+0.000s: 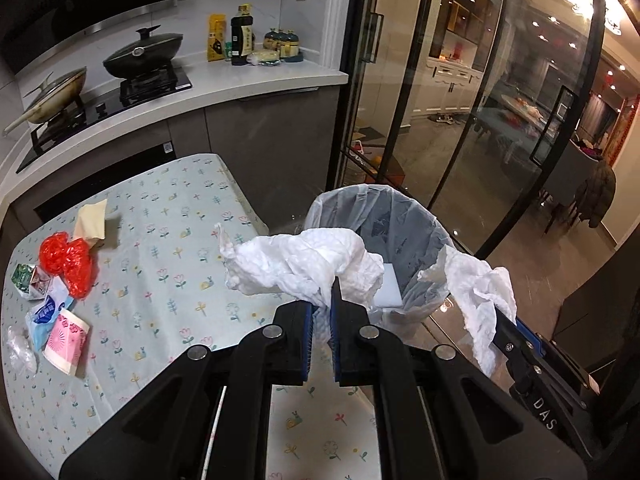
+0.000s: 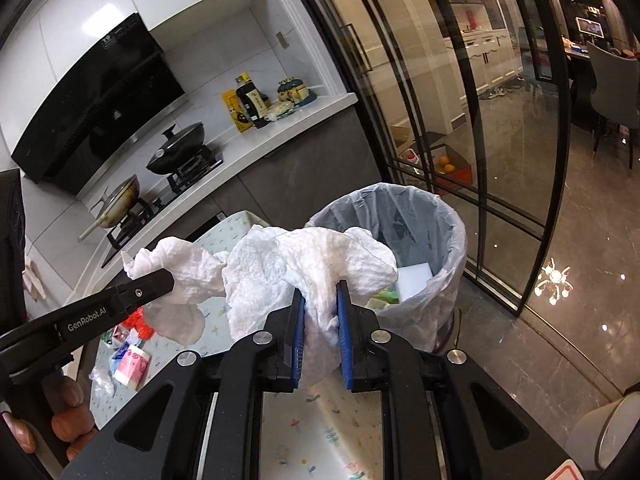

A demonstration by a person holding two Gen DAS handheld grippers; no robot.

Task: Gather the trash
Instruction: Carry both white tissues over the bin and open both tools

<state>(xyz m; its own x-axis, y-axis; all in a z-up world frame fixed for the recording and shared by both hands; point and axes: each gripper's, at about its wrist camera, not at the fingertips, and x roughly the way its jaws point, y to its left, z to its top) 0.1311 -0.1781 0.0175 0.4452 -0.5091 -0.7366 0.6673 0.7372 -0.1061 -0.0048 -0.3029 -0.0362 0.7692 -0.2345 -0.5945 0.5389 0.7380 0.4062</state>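
Tabletop [image 1: 168, 240], far left: red plastic bag [image 1: 68, 260], small wrappers [image 1: 32, 282], pink paper cup [image 1: 66, 340], lying near together on the flowered cloth. Left claw [image 1: 322, 304] pinched tight on a crumpled white tissue [image 1: 304, 266], held at the tabletop's edge just beside the lined bin [image 1: 400, 216]. Right claw [image 2: 320, 300] clamped narrow on a second white tissue [image 2: 304, 264], held just before the bin's rim. White block [image 2: 414, 280] inside the bin.

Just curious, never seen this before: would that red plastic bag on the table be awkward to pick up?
Probably floppy: the red plastic bag lies crumpled and creased. Likely very light, being thin film. Its glossy sheen suggests it could slip.
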